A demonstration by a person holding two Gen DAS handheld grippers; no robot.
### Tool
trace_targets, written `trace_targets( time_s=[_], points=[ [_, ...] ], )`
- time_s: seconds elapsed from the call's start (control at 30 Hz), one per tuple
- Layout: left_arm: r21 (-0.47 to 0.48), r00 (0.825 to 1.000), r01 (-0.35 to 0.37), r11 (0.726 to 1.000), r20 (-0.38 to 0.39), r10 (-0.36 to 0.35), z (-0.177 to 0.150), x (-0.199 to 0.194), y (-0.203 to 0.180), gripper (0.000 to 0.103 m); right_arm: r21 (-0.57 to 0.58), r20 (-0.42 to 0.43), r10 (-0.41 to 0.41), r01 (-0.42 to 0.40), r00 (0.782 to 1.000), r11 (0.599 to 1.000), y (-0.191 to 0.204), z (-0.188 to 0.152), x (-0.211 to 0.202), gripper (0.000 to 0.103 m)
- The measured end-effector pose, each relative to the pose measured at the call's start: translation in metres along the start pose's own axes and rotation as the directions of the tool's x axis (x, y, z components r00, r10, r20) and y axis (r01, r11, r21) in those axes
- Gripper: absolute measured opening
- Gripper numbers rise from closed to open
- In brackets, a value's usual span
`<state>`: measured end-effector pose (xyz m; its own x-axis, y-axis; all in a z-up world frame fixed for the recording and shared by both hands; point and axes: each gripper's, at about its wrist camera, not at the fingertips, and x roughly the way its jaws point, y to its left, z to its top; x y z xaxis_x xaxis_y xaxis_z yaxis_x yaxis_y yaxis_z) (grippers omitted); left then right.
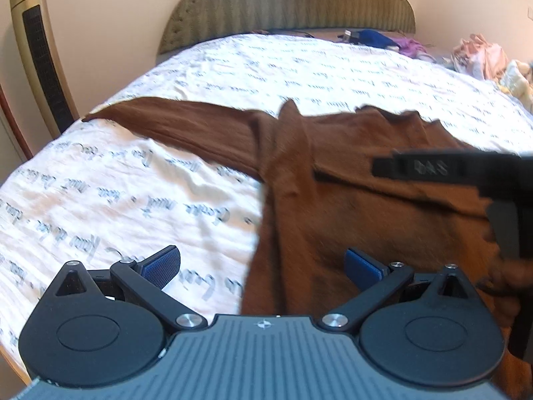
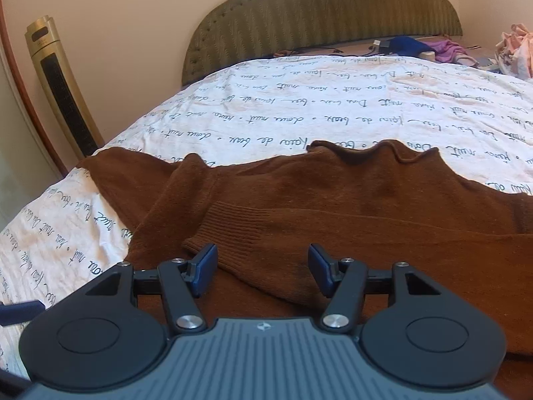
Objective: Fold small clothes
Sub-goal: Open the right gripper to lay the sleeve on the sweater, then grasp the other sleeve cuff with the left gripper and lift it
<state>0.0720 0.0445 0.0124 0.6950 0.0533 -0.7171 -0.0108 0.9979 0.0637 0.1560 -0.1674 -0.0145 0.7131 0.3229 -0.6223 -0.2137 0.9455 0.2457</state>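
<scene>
Matte black handheld grippers
Ribbed grey housing, round black discs, silver screws, blue-padded fingers (image 2: 204, 266); embossed lettering along one black finger.

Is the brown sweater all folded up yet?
Only partly. One sleeve of the brown knitted sweater lies across its body; the other stretches out over the bedsheet.

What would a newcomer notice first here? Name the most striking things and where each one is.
The brown sweater stands out first, spread across the near part of the white bedspread printed with script, one sleeve folded over its body and the other stretching left. Behind it rises an olive padded headboard, with a gold tower fan by the wall at left. Both the left hand-held gripper and right hand-held gripper are open above the sweater.
</scene>
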Motion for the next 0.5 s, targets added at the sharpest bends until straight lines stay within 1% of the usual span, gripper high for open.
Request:
trace_targets(
  time_s=[0.1, 0.17, 0.2, 0.23, 0.27, 0.3, 0.33, 0.37, 0.43, 0.47, 0.5],
  points=[
    [-0.039, 1.000, -0.027, 0.999, 0.000, 0.027, 0.012, 0.007, 0.022, 0.103, 0.001, 0.020, -0.024, 0.023, 1.000, 1.000, -0.006, -0.002, -0.008, 0.070],
    [-0.082, 0.999, -0.054, 0.995, -0.007, 0.054, 0.020, 0.013, 0.043, 0.103, 0.014, 0.062, -0.046, 0.045, 0.997, 0.999, -0.015, -0.003, -0.020, 0.080],
    [-0.107, 0.997, -0.073, 0.992, -0.010, 0.072, 0.023, 0.017, 0.055, 0.103, 0.039, 0.089, -0.067, 0.064, 0.994, 0.997, -0.025, -0.004, -0.027, 0.083],
    [-0.131, 0.996, -0.090, 0.987, -0.009, 0.090, 0.028, 0.020, 0.067, 0.103, 0.079, 0.107, -0.100, 0.092, 0.989, 0.993, -0.036, -0.004, -0.032, 0.085],
    [-0.154, 0.995, -0.102, 0.983, -0.008, 0.102, 0.033, 0.023, 0.079, 0.103, 0.144, 0.115, -0.159, 0.142, 0.981, 0.979, -0.049, -0.004, -0.037, 0.085],
    [-0.177, 0.994, -0.111, 0.978, -0.009, 0.111, 0.038, 0.027, 0.091, 0.103, 0.203, 0.110, -0.227, 0.202, 0.968, 0.958, -0.061, -0.004, -0.040, 0.086],
    [-0.205, 0.994, -0.112, 0.972, -0.009, 0.112, 0.044, 0.030, 0.104, 0.103, 0.215, 0.108, -0.270, 0.243, 0.957, 0.946, -0.066, -0.004, -0.043, 0.086],
    [-0.237, 0.994, -0.107, 0.966, -0.013, 0.107, 0.051, 0.035, 0.117, 0.103, 0.165, 0.115, -0.267, 0.247, 0.957, 0.955, -0.065, -0.004, -0.046, 0.086],
    [-0.306, 0.996, -0.084, 0.948, -0.026, 0.080, 0.064, 0.047, 0.140, 0.103, 0.044, 0.128, -0.235, 0.231, 0.964, 0.972, -0.049, -0.008, -0.051, 0.086],
    [-0.336, 0.998, -0.065, 0.940, -0.039, 0.055, 0.071, 0.056, 0.150, 0.101, 0.001, 0.139, -0.226, 0.228, 0.964, 0.974, -0.039, -0.011, -0.053, 0.086],
    [-0.367, 0.998, -0.051, 0.929, -0.052, 0.034, 0.076, 0.064, 0.159, 0.098, -0.020, 0.146, -0.215, 0.220, 0.966, 0.975, -0.033, -0.014, -0.055, 0.086]
  ],
)
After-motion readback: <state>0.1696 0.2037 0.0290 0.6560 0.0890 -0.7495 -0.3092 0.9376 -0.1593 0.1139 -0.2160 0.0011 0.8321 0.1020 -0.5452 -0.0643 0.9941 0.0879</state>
